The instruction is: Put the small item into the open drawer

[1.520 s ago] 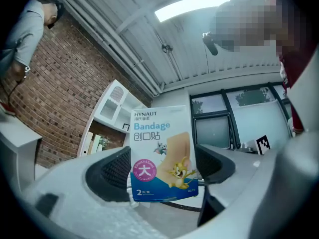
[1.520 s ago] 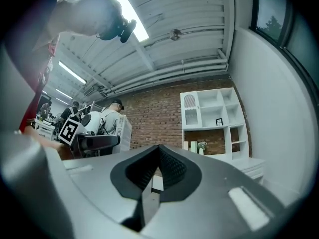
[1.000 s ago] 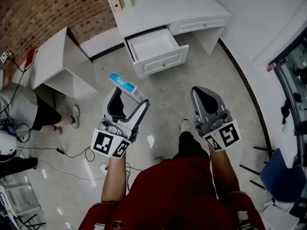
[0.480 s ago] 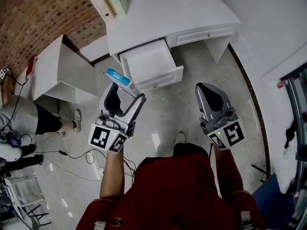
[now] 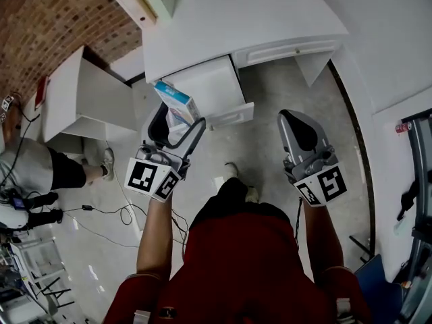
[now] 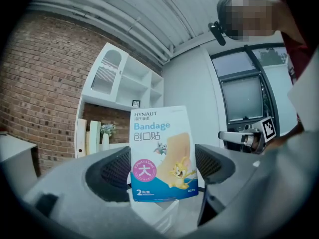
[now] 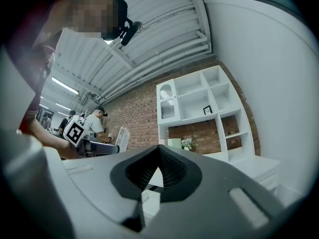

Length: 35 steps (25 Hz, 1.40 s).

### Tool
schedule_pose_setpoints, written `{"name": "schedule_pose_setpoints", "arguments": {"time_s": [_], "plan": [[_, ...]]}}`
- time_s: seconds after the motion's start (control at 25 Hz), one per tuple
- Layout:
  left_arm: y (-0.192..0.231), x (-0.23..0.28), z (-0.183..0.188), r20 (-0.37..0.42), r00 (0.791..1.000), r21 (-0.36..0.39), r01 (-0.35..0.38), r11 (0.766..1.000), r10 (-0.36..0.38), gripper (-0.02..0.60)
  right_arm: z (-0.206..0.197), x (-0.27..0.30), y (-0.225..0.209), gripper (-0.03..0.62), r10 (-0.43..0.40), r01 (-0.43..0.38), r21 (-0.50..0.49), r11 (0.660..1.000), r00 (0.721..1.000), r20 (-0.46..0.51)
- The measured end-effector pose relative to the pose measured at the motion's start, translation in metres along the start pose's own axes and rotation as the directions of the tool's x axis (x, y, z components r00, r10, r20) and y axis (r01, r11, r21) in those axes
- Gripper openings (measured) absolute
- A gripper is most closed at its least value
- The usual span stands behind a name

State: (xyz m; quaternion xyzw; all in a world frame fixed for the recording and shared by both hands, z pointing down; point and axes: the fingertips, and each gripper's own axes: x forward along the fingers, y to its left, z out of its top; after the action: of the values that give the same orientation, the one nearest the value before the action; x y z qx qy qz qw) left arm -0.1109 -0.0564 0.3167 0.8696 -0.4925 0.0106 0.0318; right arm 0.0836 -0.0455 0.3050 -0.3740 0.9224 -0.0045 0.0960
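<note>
The left gripper (image 5: 181, 119) pinched the bandage box (image 5: 174, 98) by its lower end near the open drawer's (image 5: 214, 86) front-left corner, where an early release might drop it onto the floor (image 5: 266, 147); the right gripper's (image 5: 291, 117) jaws met, empty.

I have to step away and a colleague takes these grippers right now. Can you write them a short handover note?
Left gripper: shut on the bandage box, which stands upright between its jaws.
Right gripper: jaws together, nothing in them, held over the floor to the right of the drawer.
Drawer: pulled out of the white desk and open; the part that shows looks bare. In the head view the box sits at the drawer's left edge.
Done: the box is gripped and up at the drawer.
Left: bring it over the drawer, lower it in, open the left jaws.
</note>
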Motion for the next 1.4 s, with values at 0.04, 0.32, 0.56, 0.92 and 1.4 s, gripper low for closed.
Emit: {"name": "schedule_pose_setpoints", "arguments": {"time_s": [0.04, 0.32, 0.56, 0.92, 1.4], "plan": [[0.005, 0.008, -0.004, -0.012, 1.0, 0.001, 0.001, 1.0, -0.001, 0.403, -0.002, 0.004, -0.004, 0.011, -0.001, 0.001, -0.001, 1.0, 1.0, -0.003], [0.049, 0.066, -0.049, -0.117, 0.993, -0.003, 0.02, 1.0, -0.02, 0.403, -0.013, 0.045, -0.039, 0.011, -0.031, 0.03, -0.029, 0.999, 0.999, -0.034], [0.085, 0.112, -0.105, -0.269, 0.961, -0.018, 0.059, 0.998, -0.062, 0.403, -0.023, 0.09, -0.07, 0.012, -0.068, 0.065, -0.051, 0.997, 0.996, -0.064], [0.122, 0.145, -0.195, -0.504, 0.855, -0.075, 0.1, 0.992, -0.124, 0.403, -0.051, 0.133, -0.091, 0.012, -0.117, 0.112, -0.05, 0.993, 0.985, -0.125], [0.136, 0.189, -0.287, -0.717, 0.685, -0.107, 0.077, 0.991, -0.131, 0.403, -0.079, 0.152, -0.141, 0.012, -0.101, 0.096, -0.035, 0.995, 0.973, -0.208]]}}
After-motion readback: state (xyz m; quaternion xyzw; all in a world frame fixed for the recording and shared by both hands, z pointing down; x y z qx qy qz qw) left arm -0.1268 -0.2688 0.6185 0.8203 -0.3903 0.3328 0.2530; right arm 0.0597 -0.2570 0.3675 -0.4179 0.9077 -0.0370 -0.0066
